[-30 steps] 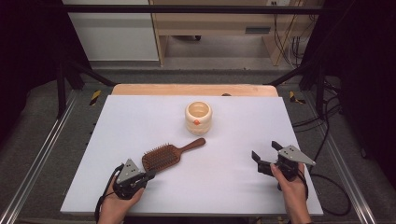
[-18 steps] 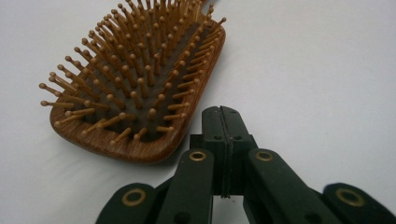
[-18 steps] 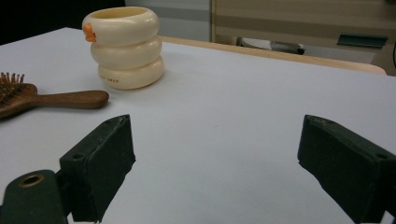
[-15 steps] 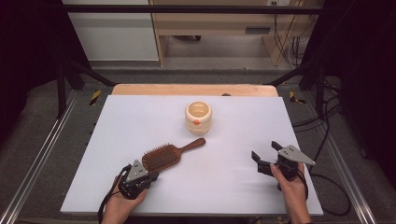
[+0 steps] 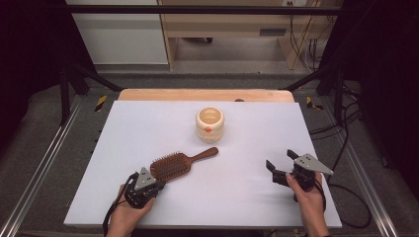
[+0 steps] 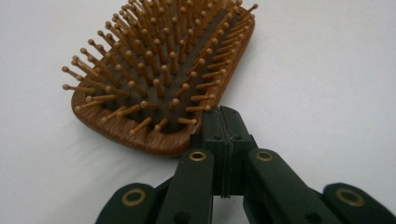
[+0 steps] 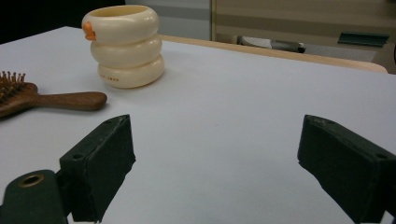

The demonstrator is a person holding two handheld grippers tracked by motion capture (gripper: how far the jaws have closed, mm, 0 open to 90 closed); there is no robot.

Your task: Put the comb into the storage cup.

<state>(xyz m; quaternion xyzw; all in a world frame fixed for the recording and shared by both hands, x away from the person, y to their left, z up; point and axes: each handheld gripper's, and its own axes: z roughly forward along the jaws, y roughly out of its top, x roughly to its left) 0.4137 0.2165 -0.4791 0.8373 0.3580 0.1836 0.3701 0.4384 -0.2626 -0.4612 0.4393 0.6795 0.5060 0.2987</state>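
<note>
So the left gripper (image 5: 154,183) has slid in a bit toward the brush (image 5: 170,166) compared with a second back, and now its tip sits right at the near corner of the brush head. In the left gripper view the jaws are clenched tight together with nothing between them, tip (image 6: 223,122) touching or just about touching the wooden rim of the brush (image 6: 159,79). The brush itself hasn't budged: it lies bristles up on the white table (image 5: 257,197), near the front left, handle pointing toward the cream cup (image 5: 209,124), which stands well apart in the middle. The right gripper (image 5: 282,168) is parked over at the front right, jaws spread wide and empty, no change there. My read: the left one is lining up on the brush, either to nudge it with closed jaws or it'll have to open up first if the plan is to grab the head. Not gripped yet, anyway.
</note>
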